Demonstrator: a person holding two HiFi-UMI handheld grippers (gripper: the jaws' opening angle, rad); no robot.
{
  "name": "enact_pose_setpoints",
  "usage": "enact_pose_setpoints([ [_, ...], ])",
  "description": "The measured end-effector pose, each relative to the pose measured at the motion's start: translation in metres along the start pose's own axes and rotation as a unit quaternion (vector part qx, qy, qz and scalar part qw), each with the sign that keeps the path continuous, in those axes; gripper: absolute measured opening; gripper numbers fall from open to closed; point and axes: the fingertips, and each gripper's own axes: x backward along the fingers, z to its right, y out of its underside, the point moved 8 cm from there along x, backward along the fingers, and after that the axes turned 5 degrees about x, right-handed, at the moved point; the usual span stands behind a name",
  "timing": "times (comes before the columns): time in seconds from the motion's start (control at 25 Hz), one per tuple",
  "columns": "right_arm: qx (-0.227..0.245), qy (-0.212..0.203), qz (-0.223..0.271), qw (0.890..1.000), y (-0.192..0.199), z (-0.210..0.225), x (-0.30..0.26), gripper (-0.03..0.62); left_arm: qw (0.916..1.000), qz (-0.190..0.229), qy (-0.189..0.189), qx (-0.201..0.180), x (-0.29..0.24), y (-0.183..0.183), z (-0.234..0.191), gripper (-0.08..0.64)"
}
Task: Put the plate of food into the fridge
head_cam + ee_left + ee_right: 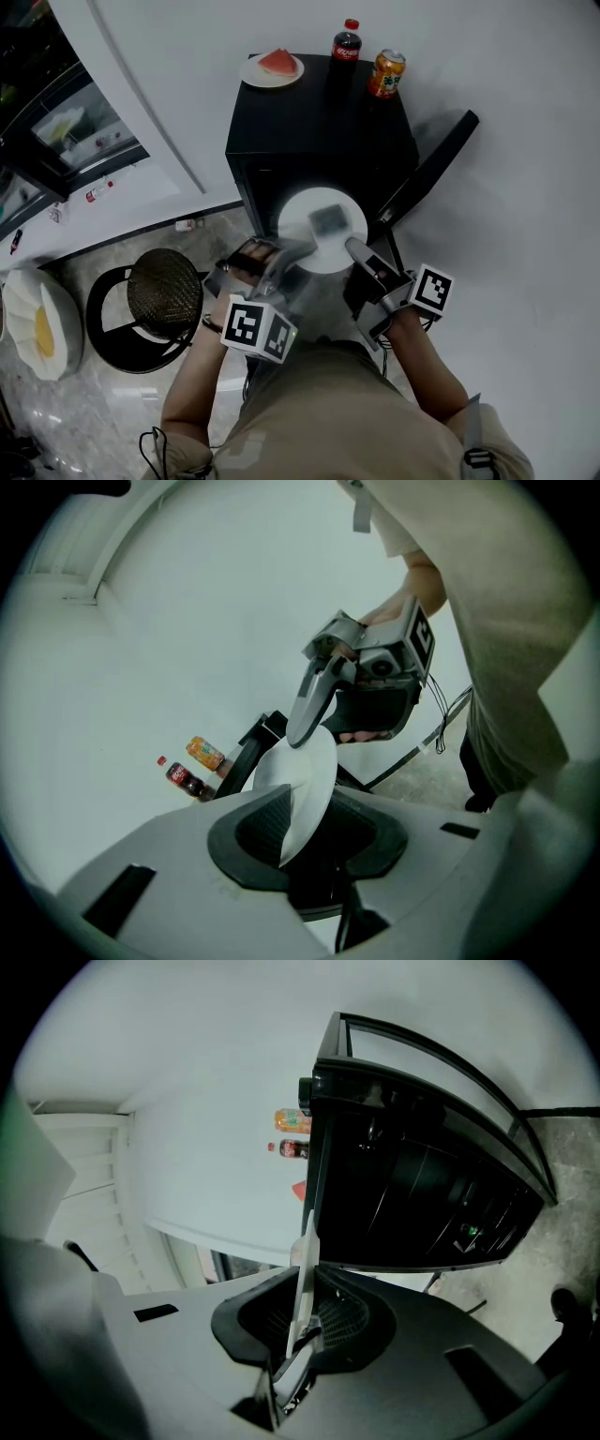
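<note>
A white plate (292,217) with a blurred grey piece of food (328,220) hangs in front of the open black fridge (319,131). My left gripper (289,261) is shut on the plate's left rim and my right gripper (358,251) on its right rim. In the left gripper view the plate (302,785) stands tilted between the jaws of my left gripper (300,832), and a right gripper finger (312,700) presses its far rim. The right gripper view shows the plate (306,1260) edge-on in my right gripper (298,1327), before the dark fridge interior (422,1194).
The fridge door (431,169) stands open to the right. On the fridge top sit a plate of watermelon (274,67), a cola bottle (346,42) and an orange can (386,73). A black round stool (161,292) stands on the floor to the left.
</note>
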Motion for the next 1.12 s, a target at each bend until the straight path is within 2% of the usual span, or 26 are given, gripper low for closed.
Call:
enact_pose_setpoints([
  [0.64, -0.012, 0.0, 0.002, 1.0, 0.001, 0.012, 0.038, 0.049, 0.9993, -0.013, 0.004, 0.034, -0.007, -0.023, 0.03, 0.112],
  [0.96, -0.023, 0.012, -0.005, 1.0, 0.004, 0.024, 0.042, 0.045, 0.9958, -0.027, 0.019, 0.085, -0.011, -0.02, 0.042, 0.124],
  [1.12, -0.036, 0.015, -0.008, 0.999, 0.008, 0.03, 0.044, 0.044, 0.9946, -0.032, 0.024, 0.096, -0.011, -0.018, 0.047, 0.129],
])
